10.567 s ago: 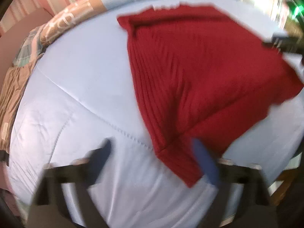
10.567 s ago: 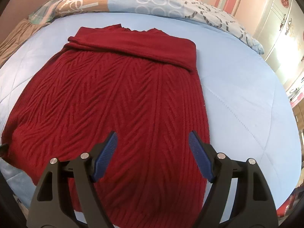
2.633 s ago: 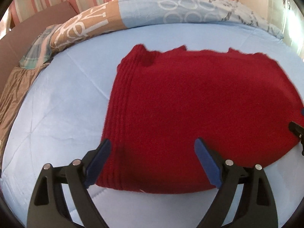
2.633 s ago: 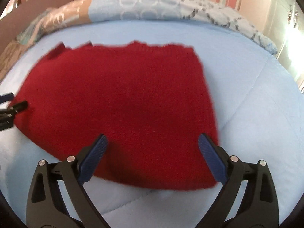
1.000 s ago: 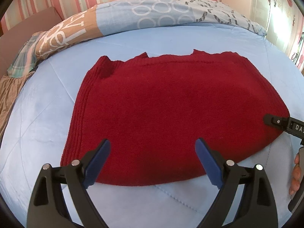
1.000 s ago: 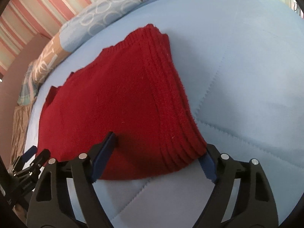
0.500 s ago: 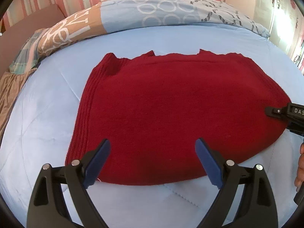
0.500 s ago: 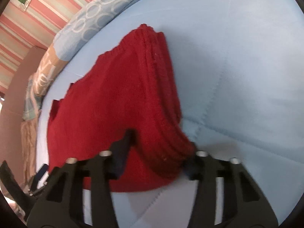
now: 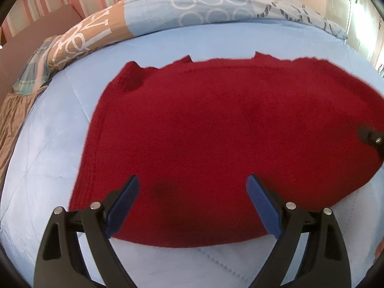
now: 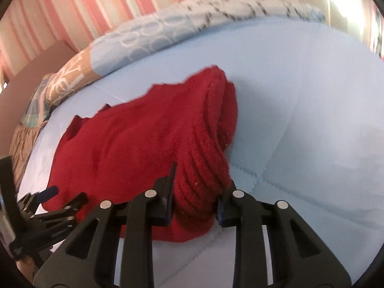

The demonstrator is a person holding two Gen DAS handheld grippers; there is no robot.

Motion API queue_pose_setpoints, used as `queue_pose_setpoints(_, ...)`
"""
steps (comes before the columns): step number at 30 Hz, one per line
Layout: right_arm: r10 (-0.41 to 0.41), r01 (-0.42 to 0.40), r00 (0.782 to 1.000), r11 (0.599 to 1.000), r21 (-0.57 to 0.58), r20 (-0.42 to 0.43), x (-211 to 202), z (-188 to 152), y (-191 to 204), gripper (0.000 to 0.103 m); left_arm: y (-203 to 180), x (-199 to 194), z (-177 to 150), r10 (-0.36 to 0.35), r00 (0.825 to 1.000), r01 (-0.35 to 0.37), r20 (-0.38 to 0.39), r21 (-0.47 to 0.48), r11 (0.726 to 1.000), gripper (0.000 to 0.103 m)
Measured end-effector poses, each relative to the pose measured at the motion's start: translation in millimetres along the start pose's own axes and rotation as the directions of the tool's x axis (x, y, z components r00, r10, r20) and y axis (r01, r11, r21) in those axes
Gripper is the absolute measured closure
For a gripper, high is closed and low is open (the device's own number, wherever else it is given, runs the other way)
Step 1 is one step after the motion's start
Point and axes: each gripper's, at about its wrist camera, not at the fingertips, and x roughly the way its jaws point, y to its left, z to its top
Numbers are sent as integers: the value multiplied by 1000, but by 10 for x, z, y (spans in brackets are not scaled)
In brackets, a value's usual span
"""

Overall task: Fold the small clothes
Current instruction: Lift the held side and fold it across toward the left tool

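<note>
A red knitted sweater (image 9: 216,129) lies folded on the light blue bed (image 9: 48,144). My left gripper (image 9: 192,204) is open, with its blue pads (image 9: 122,204) just over the sweater's near edge, holding nothing. My right gripper (image 10: 195,192) is shut on the sweater's right ribbed edge (image 10: 199,168), which bunches up and lifts off the bed in the right wrist view. The right gripper's tip shows at the far right of the left wrist view (image 9: 374,141). The left gripper shows at the lower left of the right wrist view (image 10: 48,206).
A patterned blue and tan duvet (image 9: 168,16) is rolled along the far side of the bed below a pink striped wall (image 10: 84,7). A brown cloth (image 9: 12,120) lies at the left edge. The light blue quilt (image 10: 312,120) stretches right of the sweater.
My right gripper has closed on the sweater's right edge and raised it, bunching the fabric. My left gripper has moved a little closer over the near edge and stays open.
</note>
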Motion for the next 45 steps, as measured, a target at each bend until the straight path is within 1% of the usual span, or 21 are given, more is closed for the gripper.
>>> queue_pose_setpoints(3,5,-4,1000,999,-36,24,-52,23,92,77,-46,78,-14,19,1000,-19,-13,11,1000,12)
queue_pose_setpoints(8,17,-16,999,999,-46,33,-62,100,193,77,-13,151,-30,12,1000,-12,-17,0,1000,10)
queue_pose_setpoints(16,17,-14,999,998,-68,46,-89,119,309,77,-44,165,-63,35,999,-35,5,18,999,8)
queue_pose_setpoints(20,24,-21,998,997,-72,53,-106,133,405,77,-41,170,-68,34,999,-35,9,14,999,8)
queue_pose_setpoints(28,84,-76,994,989,-123,65,-138,214,826,78,-2,186,-80,6,1000,-6,12,-13,1000,7)
queue_pose_setpoints(30,91,-82,994,988,-131,64,-130,225,901,78,27,182,-81,-16,1000,16,14,-32,999,7)
queue_pose_setpoints(32,93,-84,993,987,-134,66,-127,243,979,78,110,131,-94,-65,997,67,29,-58,996,7)
queue_pose_setpoints(34,93,-84,993,987,-134,68,-112,267,1043,79,230,53,-106,-114,993,117,35,-77,990,7)
queue_pose_setpoints(35,91,-81,993,987,-138,70,-95,278,1098,79,351,-22,-113,-133,990,137,47,-88,987,7)
queue_pose_setpoints(37,85,-74,994,987,-143,72,-69,285,1180,79,585,-151,-120,-126,989,133,72,-104,986,7)
queue_pose_setpoints(40,87,-75,993,987,-145,80,-33,274,1340,80,1106,-295,-130,-127,986,141,105,-137,981,7)
queue_pose_setpoints(42,95,-80,991,985,-149,96,-30,254,1480,81,1488,-280,-123,-82,991,96,103,-141,985,7)
queue_pose_setpoints(43,103,-87,990,985,-151,100,-24,242,1544,81,1610,-268,-122,-62,993,76,103,-140,987,7)
queue_pose_setpoints(45,129,-115,987,982,-148,93,33,203,1741,82,1954,-218,-127,7,994,8,107,-146,989,7)
